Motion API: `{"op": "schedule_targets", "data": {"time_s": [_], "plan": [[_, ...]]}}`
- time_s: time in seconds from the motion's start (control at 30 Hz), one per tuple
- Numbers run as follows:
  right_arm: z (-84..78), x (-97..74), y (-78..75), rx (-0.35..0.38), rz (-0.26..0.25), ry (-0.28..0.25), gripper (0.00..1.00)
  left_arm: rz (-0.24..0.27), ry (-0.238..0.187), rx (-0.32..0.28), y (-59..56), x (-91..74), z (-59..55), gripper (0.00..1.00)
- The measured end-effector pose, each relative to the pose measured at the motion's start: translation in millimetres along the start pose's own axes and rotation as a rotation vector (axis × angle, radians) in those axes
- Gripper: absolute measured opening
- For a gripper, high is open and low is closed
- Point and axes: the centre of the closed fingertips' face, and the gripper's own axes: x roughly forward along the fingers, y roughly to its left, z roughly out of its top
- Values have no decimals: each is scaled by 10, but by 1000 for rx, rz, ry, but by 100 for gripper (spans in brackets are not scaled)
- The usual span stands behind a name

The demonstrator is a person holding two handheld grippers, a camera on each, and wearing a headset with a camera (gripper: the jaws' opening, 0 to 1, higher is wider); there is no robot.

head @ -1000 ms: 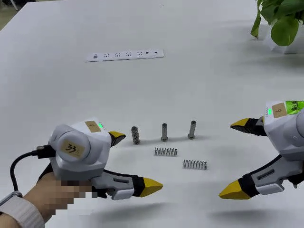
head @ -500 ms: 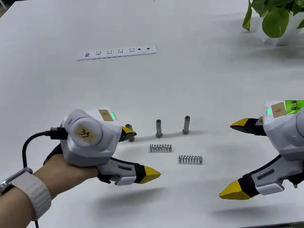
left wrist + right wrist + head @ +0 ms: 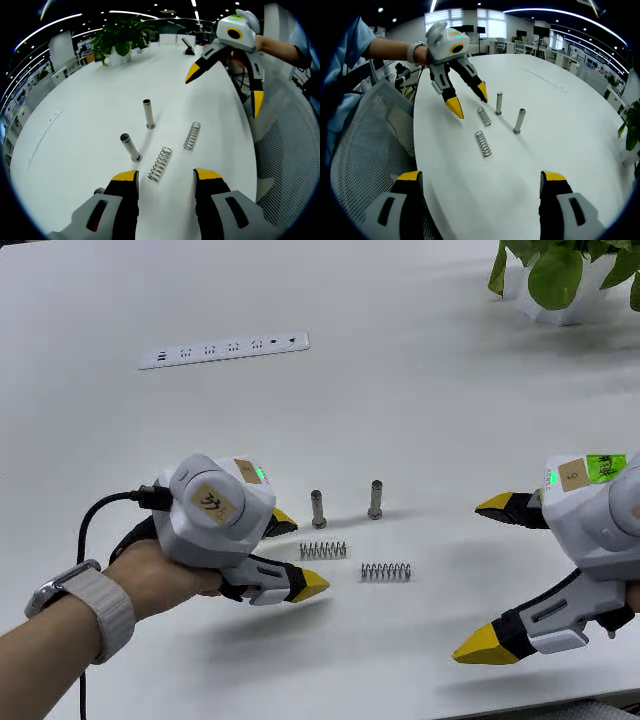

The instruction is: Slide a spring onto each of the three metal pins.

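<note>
A: Step in hand?
B: Pick-up. The left gripper (image 3: pixel 297 555) has its jaws spread wide and holds nothing. The nearer spring (image 3: pixel 323 550) lies flat on the tabletop (image 3: pixel 420 420), just off the gripper's tips.
A: Other side?
B: The right gripper (image 3: pixel 483 578) is also wide open and empty, well apart from the parts. The second spring (image 3: pixel 386 571) lies between the two grippers. The left bare pin (image 3: pixel 318 509) and right bare pin (image 3: pixel 376 499) stand upright just behind the springs.
A: How to do it well?
B: My read: straddle the spring at mid-length and square to its axis. Close softly, since coils squash or squirt out sideways. Lift, tip it vertical, centre the bore over the left bare pin and let it drop. Keep the lower jaw clear of the second spring.
A: Change from a second ago?
B: The left gripper came in from lower left, right up to the nearer spring. Its body now covers the third pin, which already wore a spring. The right gripper is about where it was, same wide opening. Springs and bare pins haven't moved relative to each other; the head camera shifted.
</note>
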Motion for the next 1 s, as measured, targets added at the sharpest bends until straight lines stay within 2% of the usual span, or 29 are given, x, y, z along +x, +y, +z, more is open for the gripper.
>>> {"op": "schedule_targets", "data": {"time_s": [0.07,0.4,0.53,0.73,0.87,1.0], "plan": [[-8,-6,7,3,-2,-1,98,-3,4,-3,26,35,-12,43],[-60,-20,24,18,-1,-4,98,19,43,-34,125,131,-43,22],[-75,-17,35,24,1,-6,97,25,72,-3,166,165,-104,21],[-79,-14,41,26,2,-7,97,8,110,20,133,181,-142,18],[-71,-8,42,25,4,-9,97,4,119,46,115,175,-132,17],[-63,12,56,22,7,-5,97,-5,148,74,101,189,-134,12]]}}
